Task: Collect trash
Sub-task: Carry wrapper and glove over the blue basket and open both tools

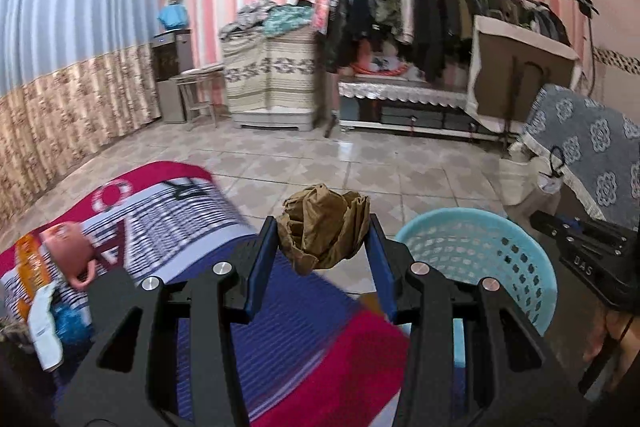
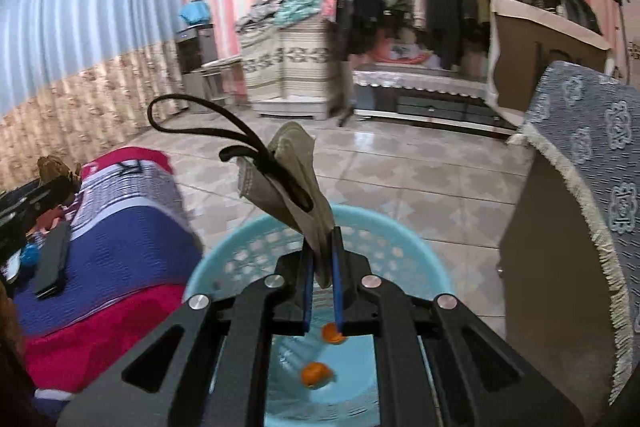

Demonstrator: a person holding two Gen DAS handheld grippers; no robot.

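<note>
My left gripper (image 1: 323, 227) is shut on a crumpled brown paper wad (image 1: 320, 223) and holds it above the edge of the striped cloth, left of the light blue perforated basket (image 1: 516, 259). My right gripper (image 2: 323, 251) is shut on a beige fabric pouch (image 2: 296, 179) with a black strap loop (image 2: 192, 115), held above the same blue basket (image 2: 224, 267). Two orange peel pieces (image 2: 316, 373) lie in the basket's bottom. The left gripper with its brown wad (image 2: 52, 167) shows at the left edge of the right wrist view.
A pink mug (image 1: 70, 247) and snack packets (image 1: 28, 259) lie on the striped red, white and blue cloth (image 1: 304, 327). A black remote-like object (image 2: 52, 263) lies on that cloth. A cabinet draped in blue-grey cloth (image 2: 592, 155) stands right of the basket. Tiled floor (image 1: 320, 159) beyond.
</note>
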